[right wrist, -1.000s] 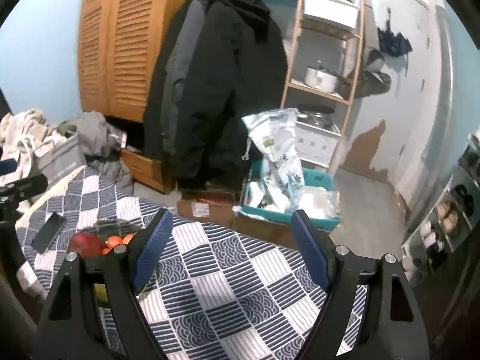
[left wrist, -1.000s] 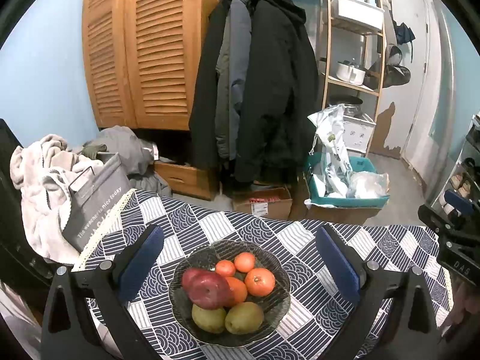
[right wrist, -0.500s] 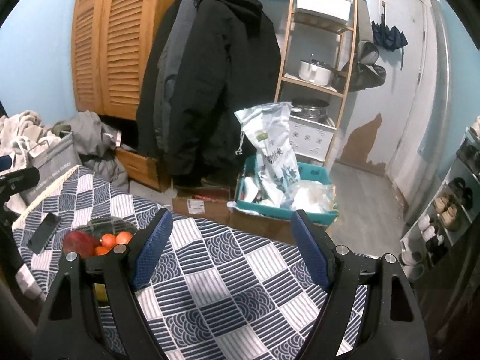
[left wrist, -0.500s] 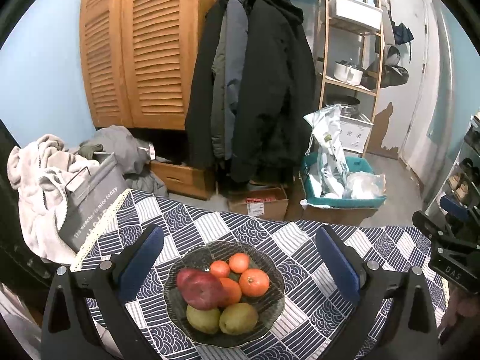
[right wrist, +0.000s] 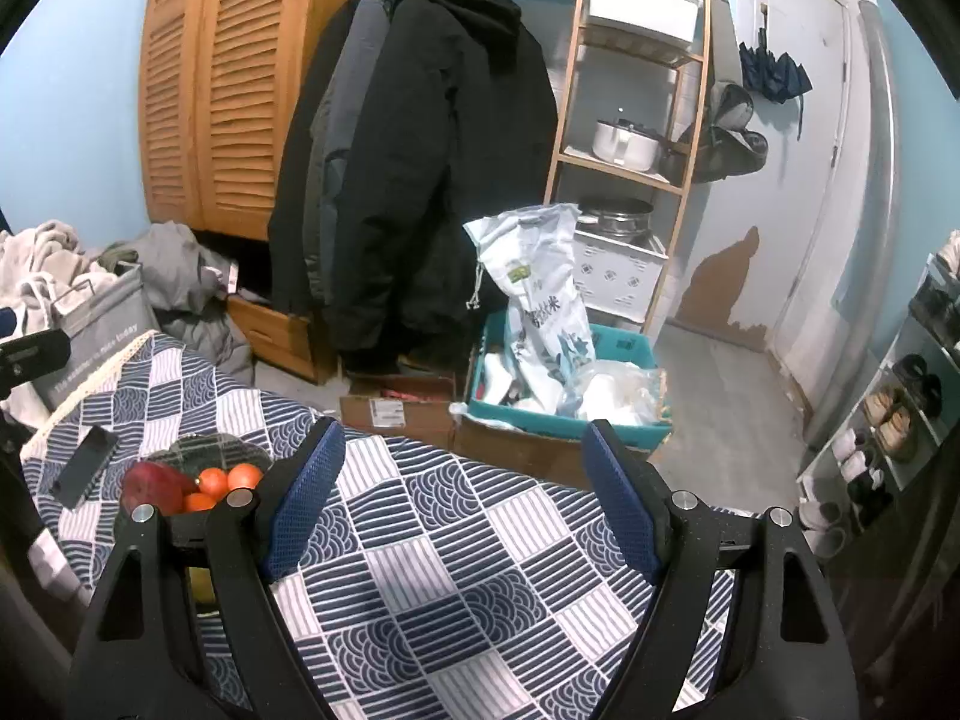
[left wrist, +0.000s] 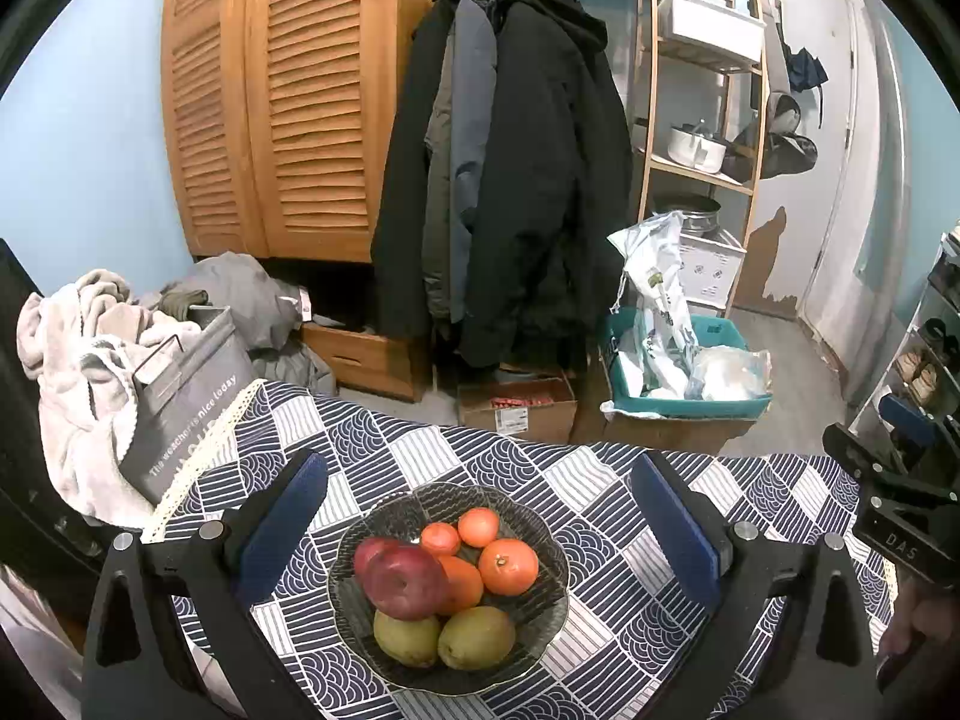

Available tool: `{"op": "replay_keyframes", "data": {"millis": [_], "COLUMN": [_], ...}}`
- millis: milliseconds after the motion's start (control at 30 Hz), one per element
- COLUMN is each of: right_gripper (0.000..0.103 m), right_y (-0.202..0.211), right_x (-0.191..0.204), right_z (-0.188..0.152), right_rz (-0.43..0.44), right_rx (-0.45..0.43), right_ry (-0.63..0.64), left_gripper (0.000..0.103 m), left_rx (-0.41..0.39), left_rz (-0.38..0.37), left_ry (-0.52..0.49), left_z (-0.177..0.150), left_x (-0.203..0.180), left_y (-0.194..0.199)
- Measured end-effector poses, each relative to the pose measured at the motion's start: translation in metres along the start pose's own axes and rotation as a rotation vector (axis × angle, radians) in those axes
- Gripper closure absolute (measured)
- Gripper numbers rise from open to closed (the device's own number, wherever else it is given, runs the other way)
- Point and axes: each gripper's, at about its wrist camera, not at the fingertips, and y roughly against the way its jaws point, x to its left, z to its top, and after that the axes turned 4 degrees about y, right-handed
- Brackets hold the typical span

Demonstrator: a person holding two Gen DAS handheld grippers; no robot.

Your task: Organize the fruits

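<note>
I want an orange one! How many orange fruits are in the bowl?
4. Two small ones sit at the back, a bigger one on the right, and one in the middle, half under the red apple. More could hide beneath.

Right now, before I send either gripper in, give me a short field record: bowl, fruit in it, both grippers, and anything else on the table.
bowl: dark glass bowl, on the patterned tablecloth
fruit: one red apple, four orange citrus, two green pears, all inside the bowl
left gripper: open, empty, bowl framed between its fingers
right gripper: open, empty, over bare cloth, bowl off to its left
other: dark phone-like slab beside the bowl
</note>
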Motion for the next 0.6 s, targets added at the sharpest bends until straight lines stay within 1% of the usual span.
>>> {"op": "replay_keyframes", "data": {"millis": [100,433,600], "right_gripper": [0.023,0.023,0.023], "right_y": [0.0001,0.0005,0.0021], "right_x": [0.0001,-0.0003,-0.0043], "right_z": [-0.0001,0.0001,0.0004], "right_rz": [0.0,-0.003,-0.013], "right_rx": [0.0,0.002,-0.002], "right_ry": [-0.001,0.002,-0.004], "left_gripper": [0.001,0.001,0.001], "left_rx": [0.0,0.0,0.003], "left_rz": [-0.002,0.03,0.029], "left_ry": [0.005,0.022,0.03], "left_z": [-0.0007,-0.0008,0.0003], "left_x": [0.0001,-0.0002,0.0015], "left_y": [0.0016,0.0066,0.0069]}}
